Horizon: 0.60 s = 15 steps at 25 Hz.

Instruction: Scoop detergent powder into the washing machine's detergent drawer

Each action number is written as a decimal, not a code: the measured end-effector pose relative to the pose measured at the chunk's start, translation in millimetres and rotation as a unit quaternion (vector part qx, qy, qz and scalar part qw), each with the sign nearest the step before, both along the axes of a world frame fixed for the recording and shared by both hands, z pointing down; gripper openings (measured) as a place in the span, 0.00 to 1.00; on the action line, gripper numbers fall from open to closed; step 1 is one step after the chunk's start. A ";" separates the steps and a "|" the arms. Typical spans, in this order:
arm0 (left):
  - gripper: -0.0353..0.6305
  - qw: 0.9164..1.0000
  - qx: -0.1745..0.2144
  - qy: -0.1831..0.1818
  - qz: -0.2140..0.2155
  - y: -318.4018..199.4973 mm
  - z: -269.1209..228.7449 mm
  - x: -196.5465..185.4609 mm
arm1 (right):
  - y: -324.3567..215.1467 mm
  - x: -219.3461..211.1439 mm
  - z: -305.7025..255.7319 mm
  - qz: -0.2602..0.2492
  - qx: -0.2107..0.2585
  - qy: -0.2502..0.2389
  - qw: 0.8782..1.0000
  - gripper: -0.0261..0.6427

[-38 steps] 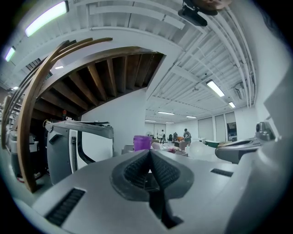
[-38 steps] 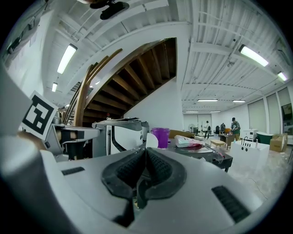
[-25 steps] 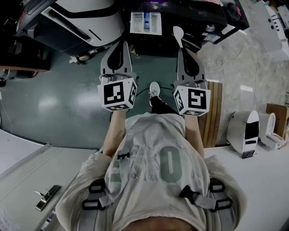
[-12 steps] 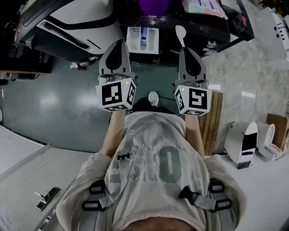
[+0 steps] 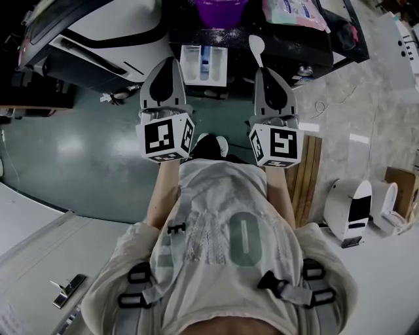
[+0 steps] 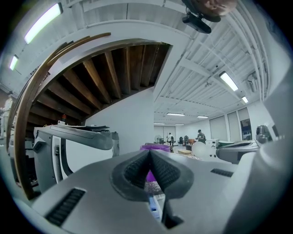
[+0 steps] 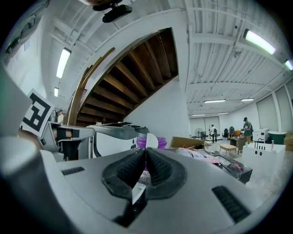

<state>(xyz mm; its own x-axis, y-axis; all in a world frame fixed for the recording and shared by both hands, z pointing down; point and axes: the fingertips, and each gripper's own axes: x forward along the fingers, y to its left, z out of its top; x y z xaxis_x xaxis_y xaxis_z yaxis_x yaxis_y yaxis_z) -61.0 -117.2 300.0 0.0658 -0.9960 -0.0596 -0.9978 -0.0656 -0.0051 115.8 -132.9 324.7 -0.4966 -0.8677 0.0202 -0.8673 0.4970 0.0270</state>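
The white detergent drawer (image 5: 204, 65) stands pulled out, with a blue insert, at the top middle of the head view. Behind it is a purple tub (image 5: 221, 10). My left gripper (image 5: 168, 60) is shut and empty, its tip just left of the drawer. In the left gripper view, the gripper (image 6: 150, 153) points at the purple tub (image 6: 154, 148) and the drawer (image 6: 155, 203) below it. My right gripper (image 5: 264, 69) is shut on the handle of a white spoon (image 5: 256, 46), right of the drawer. The spoon (image 7: 149, 140) rises above the right gripper (image 7: 145, 151), its bowl in front of the purple tub (image 7: 161, 141).
The white and dark washing machine (image 5: 98, 33) fills the upper left. A printed detergent bag (image 5: 294, 12) lies on the dark top (image 5: 308, 46) at the right. A wooden pallet (image 5: 306, 176) and white housings (image 5: 350, 203) stand on the floor to the right. A shoe (image 5: 219, 145) shows below.
The person has stepped toward the machine. Both grippers have moved forward, so the drawer and purple tub now sit closer to their tips. The spoon stays held.
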 end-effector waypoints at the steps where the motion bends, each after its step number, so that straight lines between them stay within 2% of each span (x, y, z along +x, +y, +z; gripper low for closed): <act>1: 0.08 1.000 0.001 0.000 0.000 -1.8 -0.4 -0.3 | -2.1 -0.8 -0.6 -0.001 0.001 0.001 1.000 0.04; 15: 0.08 1.000 -0.003 0.005 0.011 -26.1 -0.3 -12.8 | -22.0 -17.6 -6.1 0.003 0.003 0.003 1.000 0.04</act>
<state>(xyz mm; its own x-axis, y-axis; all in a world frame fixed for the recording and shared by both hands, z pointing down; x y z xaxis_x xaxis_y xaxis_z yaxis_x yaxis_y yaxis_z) -73.9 -143.3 299.6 0.0873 -0.9947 -0.0549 -0.9961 -0.0877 0.0048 98.2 -154.9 318.6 -0.4918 -0.8706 0.0177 -0.8698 0.4921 0.0351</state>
